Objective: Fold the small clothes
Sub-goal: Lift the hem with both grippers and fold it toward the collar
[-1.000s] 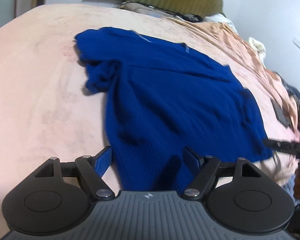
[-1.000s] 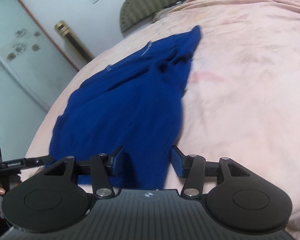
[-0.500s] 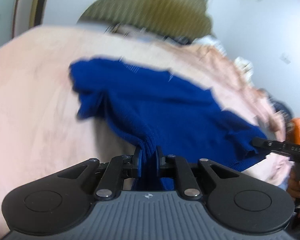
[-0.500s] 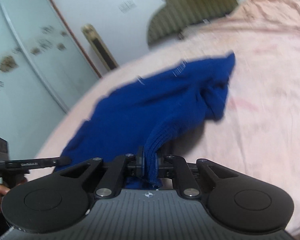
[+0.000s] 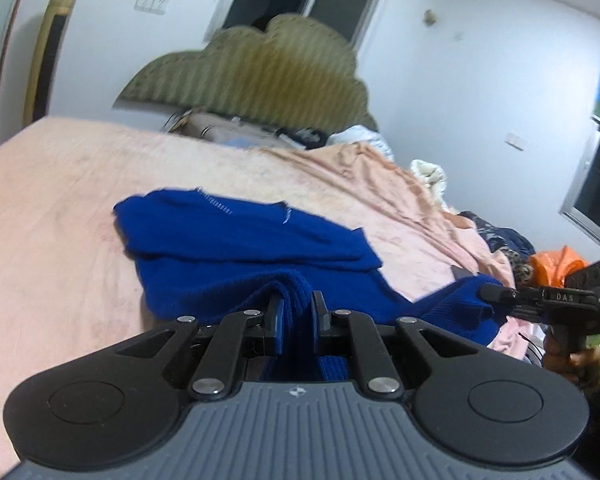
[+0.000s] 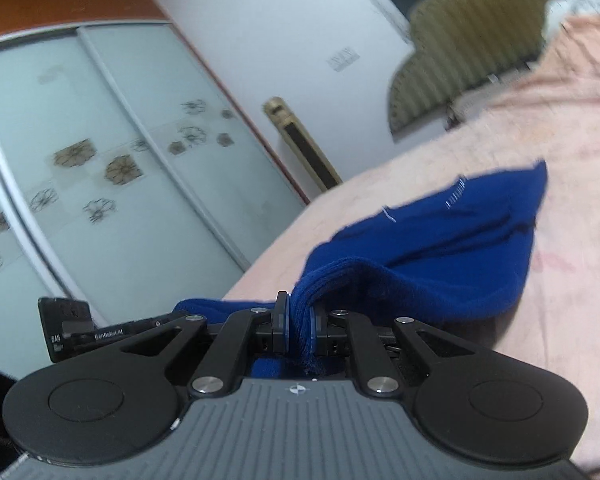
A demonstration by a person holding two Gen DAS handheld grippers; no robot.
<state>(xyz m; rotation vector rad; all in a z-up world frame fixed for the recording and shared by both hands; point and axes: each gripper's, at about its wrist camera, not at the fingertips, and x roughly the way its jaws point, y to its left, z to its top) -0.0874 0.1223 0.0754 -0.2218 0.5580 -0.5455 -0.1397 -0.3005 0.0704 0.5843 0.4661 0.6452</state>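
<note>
The left gripper [image 5: 296,316] is closed tight on the near edge of a blue knitted sweater [image 5: 240,248], a bunched ridge of the fabric pinched between its two black fingers and lifted off the bed. The right gripper [image 6: 298,320] is closed the same way on another part of that near edge, with a thick fold of the blue knit squeezed between its fingers and a short frayed end hanging down behind them. Both grippers' jaws have just been closing onto the cloth.

In the left wrist view, the right gripper appears at the far right edge, gripping a raised corner of the sweater, with the person's hand [image 5: 572,356] wrapped around its handle below. In the right wrist view, the left gripper's black body shows at the left edge beside the blue fabric.

The rest of the sweater lies rumpled on a pink bedspread [image 5: 52,208], sloping up from the bed toward the two held points. Its far edge is still flat on the bed.

Beyond it stands a scalloped olive headboard [image 5: 252,76] against a white wall. A pile of clothes [image 5: 496,236] and an orange bag [image 5: 556,268] lie at the right side of the bed. Frosted sliding doors [image 6: 100,168] with flower patterns fill the left of the right wrist view.
</note>
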